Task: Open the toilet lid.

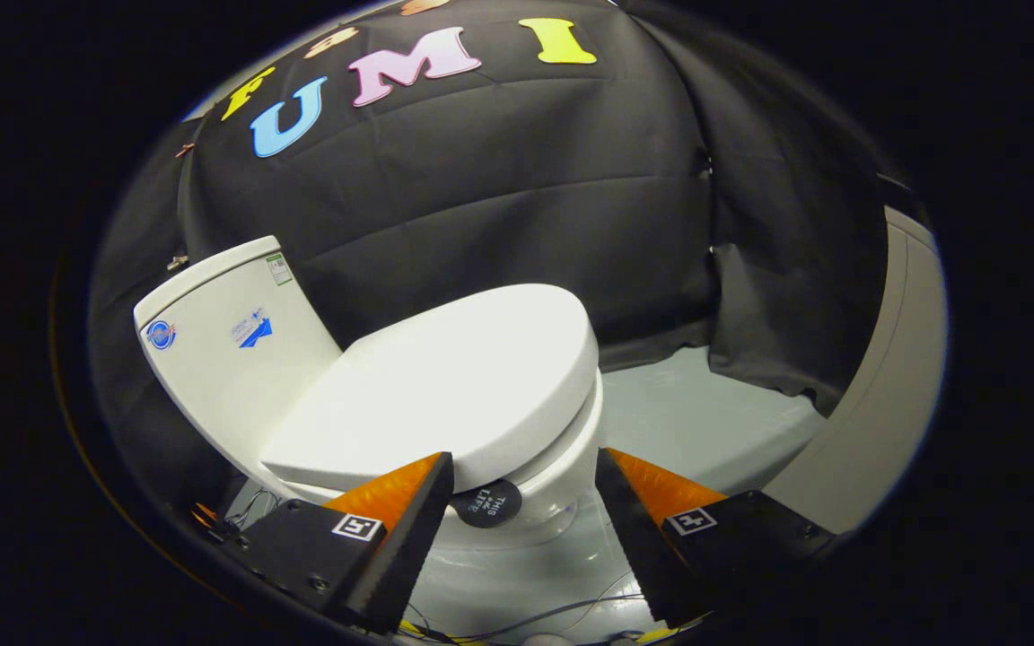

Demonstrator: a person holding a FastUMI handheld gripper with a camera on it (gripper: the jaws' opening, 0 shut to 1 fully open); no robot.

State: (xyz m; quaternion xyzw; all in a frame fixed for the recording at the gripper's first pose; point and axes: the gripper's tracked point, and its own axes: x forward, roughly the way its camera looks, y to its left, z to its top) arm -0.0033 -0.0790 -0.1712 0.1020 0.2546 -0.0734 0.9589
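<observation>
A white toilet stands just ahead of me, its lid [459, 381] lying flat and closed over the bowl [562, 484]. The white cistern [230, 345] rises behind the lid, carrying a few small stickers. My gripper [524, 459] is open, its two fingers spread wide with nothing between them. The left fingertip [432, 480] sits right at the lid's near edge, and I cannot tell if it touches. The right fingertip [614, 471] is off the bowl's side, over the floor. A round dark sticker [487, 502] on the bowl's side shows between the fingers.
The pale grey floor [705, 413] spreads beyond the toilet to the black cloth wall. A curved beige panel [885, 404] bounds the floor on the right. Thin cables [526, 615] lie on the floor near my fingers.
</observation>
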